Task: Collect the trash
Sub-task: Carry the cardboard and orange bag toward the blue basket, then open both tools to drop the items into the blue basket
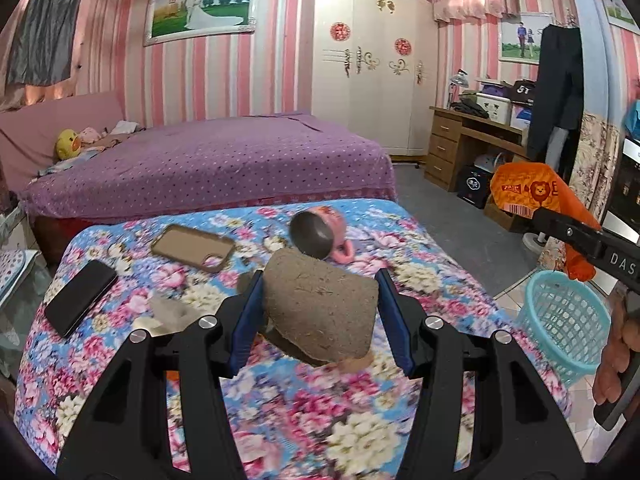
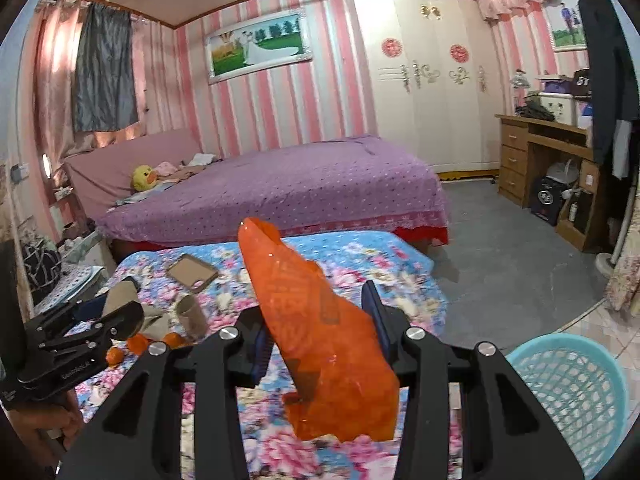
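Left gripper [image 1: 320,316]: one, and it's pinching a brown cardboard scrap [image 1: 324,304] between blue pads, lifted clear over the floral cloth [image 1: 312,412].
Right gripper [image 2: 320,328]: one, clamped on an orange wrapper [image 2: 320,336], crinkled and glossy, poking up past the fingers.
Wrapper, from the left camera: lion print and a barcode on it, hanging just above the basket [image 1: 568,324].
Basket: one, teal lattice plastic, on the floor beside the cloth, just right of both grippers.
Still on the cloth: one cardboard tube [image 2: 192,316] standing upright, three small orange bits [image 2: 138,344] near it, some pale crumpled paper [image 1: 168,312].
Also on the cloth: one black phone [image 1: 82,298], one brown phone case [image 1: 192,247], one pink cup [image 1: 320,236] on its side.
Further back: one purple bed [image 1: 224,164], one yellow duck toy [image 1: 68,144] at its head.
Far wall: one white wardrobe [image 1: 368,72], one wooden desk [image 1: 472,140].
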A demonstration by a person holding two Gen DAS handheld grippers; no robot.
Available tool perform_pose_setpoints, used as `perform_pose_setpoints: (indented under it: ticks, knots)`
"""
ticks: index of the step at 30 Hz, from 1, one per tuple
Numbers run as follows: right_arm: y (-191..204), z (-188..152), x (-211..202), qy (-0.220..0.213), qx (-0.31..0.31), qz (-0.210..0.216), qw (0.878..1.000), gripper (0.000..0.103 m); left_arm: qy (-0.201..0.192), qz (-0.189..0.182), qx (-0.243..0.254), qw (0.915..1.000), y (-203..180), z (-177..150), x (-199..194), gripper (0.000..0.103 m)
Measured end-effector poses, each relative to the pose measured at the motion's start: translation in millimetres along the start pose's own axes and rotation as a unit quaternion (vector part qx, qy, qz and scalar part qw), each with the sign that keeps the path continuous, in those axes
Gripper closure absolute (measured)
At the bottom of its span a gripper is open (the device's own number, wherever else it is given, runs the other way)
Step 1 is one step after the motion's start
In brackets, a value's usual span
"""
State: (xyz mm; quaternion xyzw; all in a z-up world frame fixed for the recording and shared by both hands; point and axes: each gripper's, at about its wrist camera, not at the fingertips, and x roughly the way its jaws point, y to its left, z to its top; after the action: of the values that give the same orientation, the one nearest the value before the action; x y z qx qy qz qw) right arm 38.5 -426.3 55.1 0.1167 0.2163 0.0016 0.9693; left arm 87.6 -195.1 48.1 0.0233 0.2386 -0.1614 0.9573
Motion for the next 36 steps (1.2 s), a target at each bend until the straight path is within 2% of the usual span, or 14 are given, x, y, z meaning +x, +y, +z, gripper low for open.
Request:
perform_pose_setpoints:
  ticks: [6, 12, 21, 24, 32, 34, 36]
  knots:
    - [-41.3, 5.9, -16.1, -0.010, 0.014, -0.044, 0.999, 0.062, -0.005, -0.018, 0.006, 0.9998, -31.0, 11.4, 4.8, 0.049]
    - [-69.6, 5.4, -26.0, -0.008, 0.005, -0.070, 0.998, 0.062, -0.002, -0.039, 0.014, 0.9991, -65.3, 16.9, 14.0, 0.049]
    - [-129.3, 1.0, -45.2, -0.004, 0.034, -0.101, 0.994, 0.062, 0.001, -0.065, 0.033, 0.9973, -111.5, 26.1, 24.8, 0.049]
    - [-143.8, -3.8, -48.0, 0.004, 0.040, -0.120, 0.992, 0.062, 0.004, -0.074, 0.038, 0.9965, -125.4, 27.9, 30.7, 0.049]
    - [-183.6, -19.6, -51.3, 0.043, 0.079, -0.137, 0.986, 0.062, 0.016, -0.113, 0.053, 0.9920, -178.5, 22.2, 47.0, 0.049]
    - [-190.0, -24.3, -46.6, 0.064, 0.078, -0.139, 0.985, 0.058, 0.021, -0.124, 0.057, 0.9904, -194.1, 18.5, 51.4, 0.049]
    - [-193.3, -28.4, -43.8, 0.078, 0.066, -0.180, 0.978, 0.029, 0.027, -0.133, 0.064, 0.9887, -209.2, 14.2, 55.8, 0.049]
